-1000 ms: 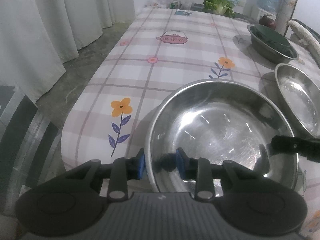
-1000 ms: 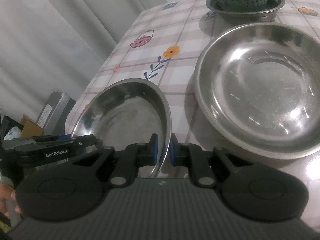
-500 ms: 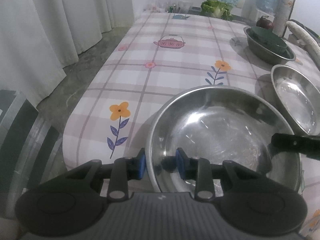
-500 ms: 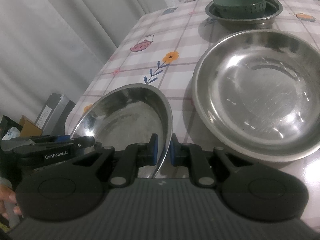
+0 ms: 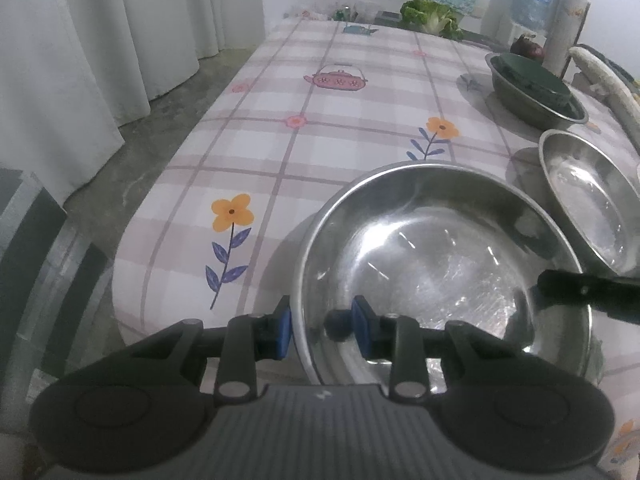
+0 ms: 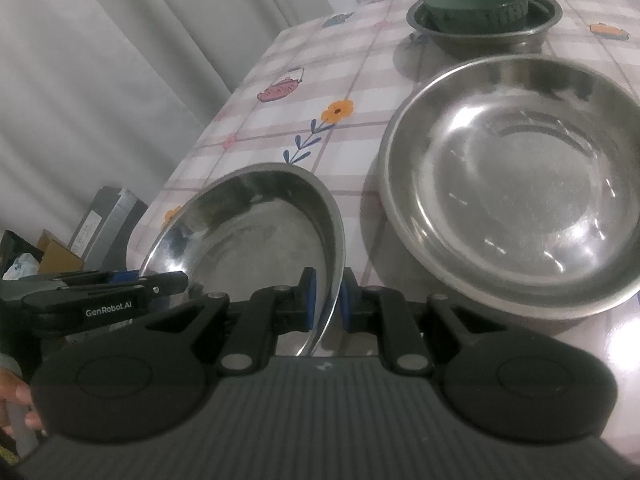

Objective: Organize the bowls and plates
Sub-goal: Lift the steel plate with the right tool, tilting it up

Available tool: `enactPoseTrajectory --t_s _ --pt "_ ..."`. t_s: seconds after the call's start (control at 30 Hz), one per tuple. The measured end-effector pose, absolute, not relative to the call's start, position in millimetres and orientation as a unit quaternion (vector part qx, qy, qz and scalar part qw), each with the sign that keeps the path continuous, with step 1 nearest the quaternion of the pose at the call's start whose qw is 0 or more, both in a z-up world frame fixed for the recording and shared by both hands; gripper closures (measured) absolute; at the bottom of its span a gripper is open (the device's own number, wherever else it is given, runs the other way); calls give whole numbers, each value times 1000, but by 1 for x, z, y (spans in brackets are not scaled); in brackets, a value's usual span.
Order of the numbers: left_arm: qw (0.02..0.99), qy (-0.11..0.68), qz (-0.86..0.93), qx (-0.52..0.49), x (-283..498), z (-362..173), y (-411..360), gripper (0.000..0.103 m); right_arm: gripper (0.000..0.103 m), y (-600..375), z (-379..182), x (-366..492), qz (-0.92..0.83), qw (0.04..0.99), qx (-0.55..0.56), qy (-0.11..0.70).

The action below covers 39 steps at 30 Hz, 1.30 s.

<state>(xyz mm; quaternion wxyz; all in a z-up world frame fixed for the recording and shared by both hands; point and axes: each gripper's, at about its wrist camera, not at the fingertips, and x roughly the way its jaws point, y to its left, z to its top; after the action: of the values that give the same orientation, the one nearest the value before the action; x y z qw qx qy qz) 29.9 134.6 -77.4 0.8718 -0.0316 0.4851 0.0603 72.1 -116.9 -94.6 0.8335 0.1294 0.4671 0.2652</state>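
You have the near steel bowl [image 5: 436, 264] held from both sides. Your left gripper [image 5: 320, 326] has its rim between the blue pads, one pad outside the wall and one inside; the gap looks wider than the thin rim, so I cannot tell whether the pads actually press. Your right gripper [image 6: 326, 300] is pinched tight on the opposite rim, the bowl's edge running straight up between its jaws.

This reads as the lift-and-carry step of stacking. Just beyond your right jaws, to their right, sits the larger steel bowl [image 6: 516, 184], empty and mouth up; farther off stands a third steel bowl [image 6: 484, 36] with a green bowl [image 6: 474, 6] nested in it.

The held bowl opens upward. In the right wrist view it seems tipped, the side in the right jaws higher, though the lens may exaggerate. Being round, it has no long axis; what matters is the line between your two grips.

Next, level it, carry it over the larger bowl, lower it centred, then release both sides together.
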Motion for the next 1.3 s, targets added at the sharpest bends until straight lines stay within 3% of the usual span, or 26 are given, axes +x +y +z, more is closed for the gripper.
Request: enactPoseTrajectory --t_s 0.4,1.3 --pt "876 478 56 -38 37 -81 138 65 90 -116 -101 76 265 831 139 470" --pt "877 474 64 -35 35 -75 133 68 88 -115 -97 75 268 834 133 464"
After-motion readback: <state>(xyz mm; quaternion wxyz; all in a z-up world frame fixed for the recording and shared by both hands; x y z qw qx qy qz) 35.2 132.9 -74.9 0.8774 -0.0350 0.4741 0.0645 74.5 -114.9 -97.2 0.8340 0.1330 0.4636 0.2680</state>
